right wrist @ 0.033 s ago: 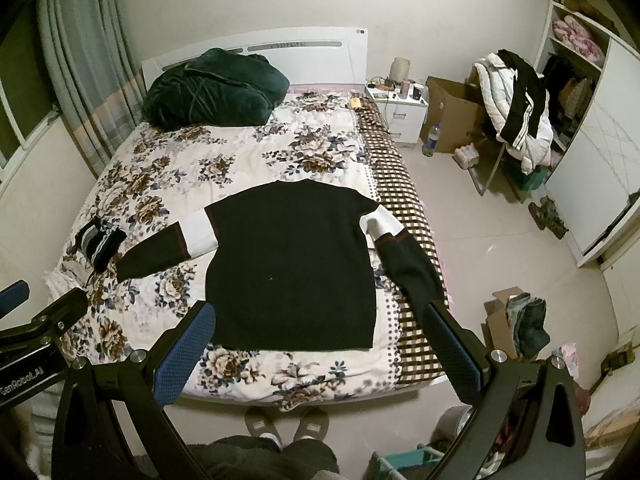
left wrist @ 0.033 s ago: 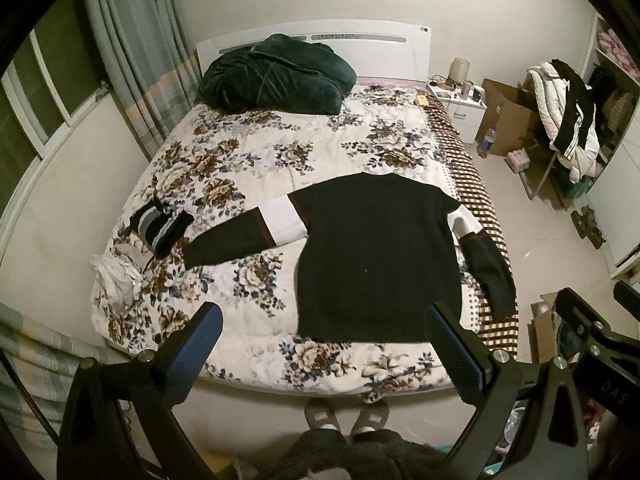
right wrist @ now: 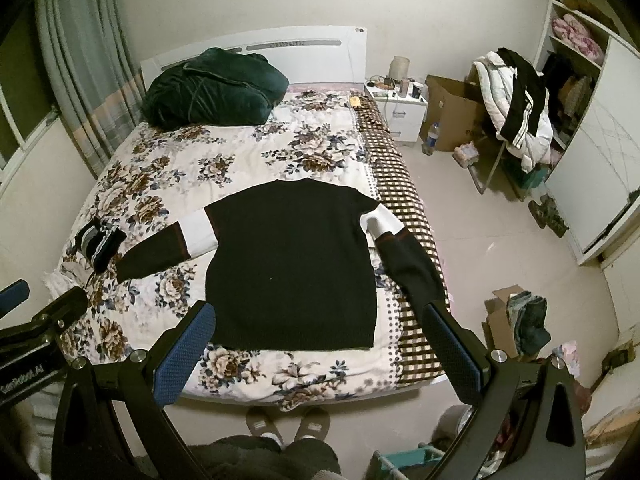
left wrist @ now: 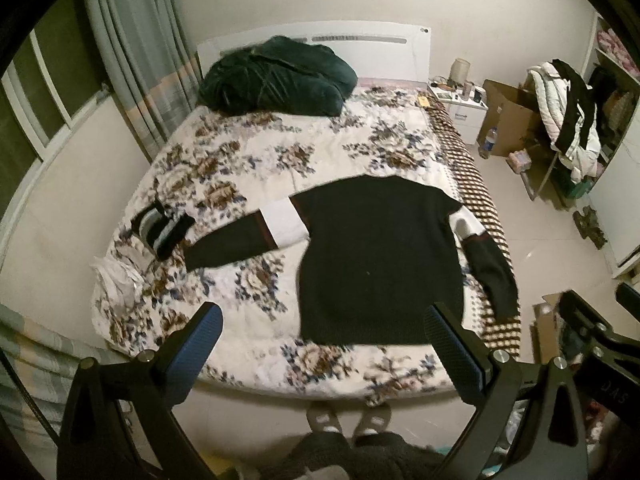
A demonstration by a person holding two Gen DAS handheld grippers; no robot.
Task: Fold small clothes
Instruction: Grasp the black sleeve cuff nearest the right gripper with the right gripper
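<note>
Black knit is filling most of what I am watching: one sweater [left wrist: 380, 256] [right wrist: 292, 264] is lying flat on the bed [left wrist: 248, 168] [right wrist: 224, 160], toward its foot edge and right side, both sleeves spread outward. Each sleeve is showing a white band and a thin dark red stripe; the right sleeve is draping over the bed's right edge onto a brown checked sheet [right wrist: 400, 184]. I am counting one folded striped garment [left wrist: 162, 228] [right wrist: 98, 242] near the left edge, one dark green bundle [left wrist: 276, 76] [right wrist: 216, 86] at the headboard, and two slippers at the foot. I am holding the left tongs [left wrist: 322, 344] and right tongs [right wrist: 316, 344] above the foot edge, both spread wide and gripping nothing. Writing on the tongs' bodies is showing too blurred to read.
</note>
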